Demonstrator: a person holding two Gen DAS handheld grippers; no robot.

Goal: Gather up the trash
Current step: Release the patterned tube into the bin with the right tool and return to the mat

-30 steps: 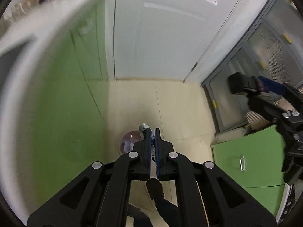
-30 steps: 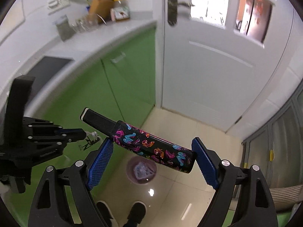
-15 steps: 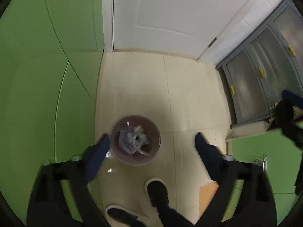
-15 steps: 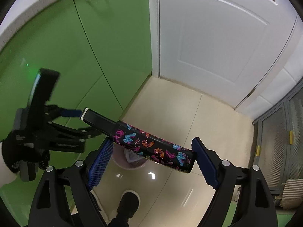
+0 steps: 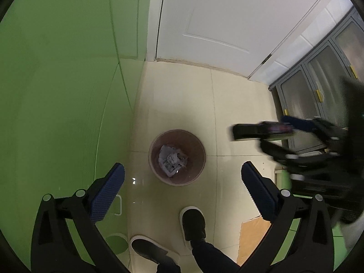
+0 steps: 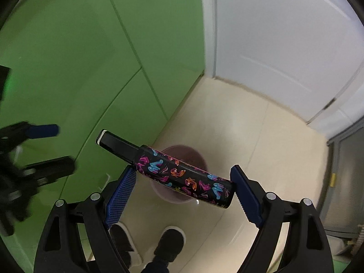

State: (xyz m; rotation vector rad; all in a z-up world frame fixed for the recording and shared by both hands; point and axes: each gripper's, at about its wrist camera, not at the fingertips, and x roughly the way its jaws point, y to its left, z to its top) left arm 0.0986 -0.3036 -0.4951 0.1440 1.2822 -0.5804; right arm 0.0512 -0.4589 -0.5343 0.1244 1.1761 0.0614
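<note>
A brown trash bin (image 5: 177, 157) stands on the cream floor with crumpled paper (image 5: 171, 159) inside. My left gripper (image 5: 182, 188) is open and empty, high above the bin. My right gripper (image 6: 182, 195) is shut on a long black box with coloured shoe prints (image 6: 182, 174), held crosswise between the blue pads above the bin (image 6: 179, 152), which it partly hides. In the left wrist view the right gripper and its box (image 5: 261, 130) appear blurred at the right, beside the bin. The left gripper shows blurred at the left of the right wrist view (image 6: 38, 150).
Green cabinet doors (image 5: 56, 91) line the left side. A white door (image 5: 216, 22) closes the far end. Grey glass-front cabinets (image 5: 318, 95) stand on the right. The person's shoes (image 5: 193, 223) and a cardboard piece (image 5: 252, 234) are on the floor near me.
My left gripper opened and dropped its scrap, which now lies in the bin. Both grippers tilted downward toward the floor. My right gripper moved closer over the bin with the box.
</note>
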